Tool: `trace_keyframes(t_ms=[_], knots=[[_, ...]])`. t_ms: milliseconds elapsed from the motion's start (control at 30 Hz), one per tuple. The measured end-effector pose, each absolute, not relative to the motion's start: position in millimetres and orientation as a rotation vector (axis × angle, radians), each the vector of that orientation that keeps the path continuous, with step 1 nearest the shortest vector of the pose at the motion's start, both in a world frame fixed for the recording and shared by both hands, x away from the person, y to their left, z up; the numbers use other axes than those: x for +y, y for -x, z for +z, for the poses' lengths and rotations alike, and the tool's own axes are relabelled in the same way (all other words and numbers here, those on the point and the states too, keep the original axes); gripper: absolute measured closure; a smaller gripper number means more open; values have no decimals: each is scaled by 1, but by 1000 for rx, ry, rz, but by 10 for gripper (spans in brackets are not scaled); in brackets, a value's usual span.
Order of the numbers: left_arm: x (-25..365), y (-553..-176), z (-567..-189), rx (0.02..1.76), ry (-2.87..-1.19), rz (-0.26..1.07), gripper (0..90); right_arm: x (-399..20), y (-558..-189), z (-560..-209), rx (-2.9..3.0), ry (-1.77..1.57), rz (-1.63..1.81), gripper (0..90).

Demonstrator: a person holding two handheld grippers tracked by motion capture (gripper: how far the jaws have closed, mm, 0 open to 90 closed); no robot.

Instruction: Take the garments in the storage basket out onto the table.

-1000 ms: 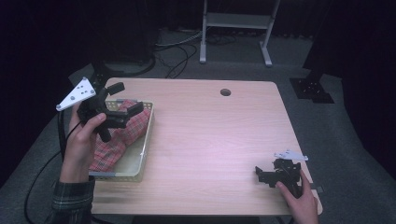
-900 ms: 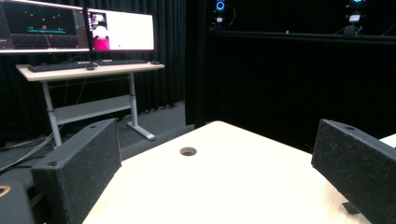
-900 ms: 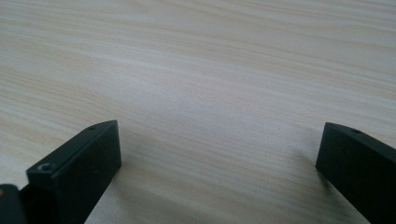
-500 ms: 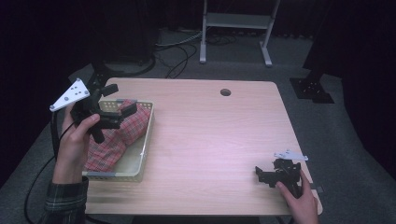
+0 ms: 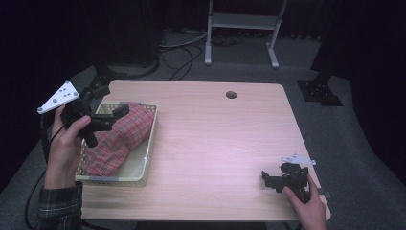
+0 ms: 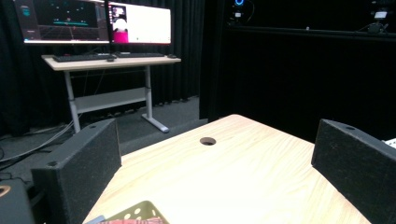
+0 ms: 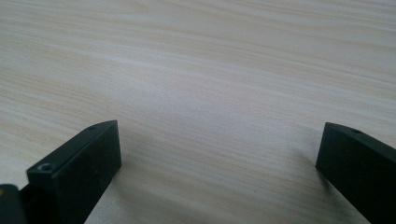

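A cream mesh basket (image 5: pixel 149 143) stands at the table's left side with a red plaid cloth (image 5: pixel 122 139) bundled inside it. My left gripper (image 5: pixel 109 101) hangs over the basket's far left corner, raised off the cloth, open and holding nothing. In the left gripper view its jaws (image 6: pixel 217 129) stand wide apart, pointing across the table, with the basket's corner (image 6: pixel 135 213) just below. My right gripper (image 5: pixel 268 178) rests near the table's front right corner, open. The right gripper view has its jaws (image 7: pixel 219 133) spread over bare wood.
The wooden table (image 5: pixel 215 139) has a round cable hole (image 5: pixel 231 94) near its far edge. Cables and a metal stand (image 5: pixel 239 28) are on the floor beyond. A desk with monitors (image 6: pixel 93 28) stands farther off in the left gripper view.
My left gripper has drifted left, from over the cloth toward the basket's left edge. The right gripper has stayed where it was.
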State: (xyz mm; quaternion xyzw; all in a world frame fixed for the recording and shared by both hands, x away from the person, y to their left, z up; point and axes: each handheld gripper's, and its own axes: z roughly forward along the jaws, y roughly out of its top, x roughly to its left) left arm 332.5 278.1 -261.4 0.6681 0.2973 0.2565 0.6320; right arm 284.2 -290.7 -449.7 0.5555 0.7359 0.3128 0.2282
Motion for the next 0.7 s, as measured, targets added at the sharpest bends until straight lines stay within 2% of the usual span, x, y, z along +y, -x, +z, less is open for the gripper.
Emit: trace_keyframes(t_ms=[700], knots=[[308, -333, -264, 753, -1525, 612, 12, -291, -284, -450, 2027, -1529, 861, 0]])
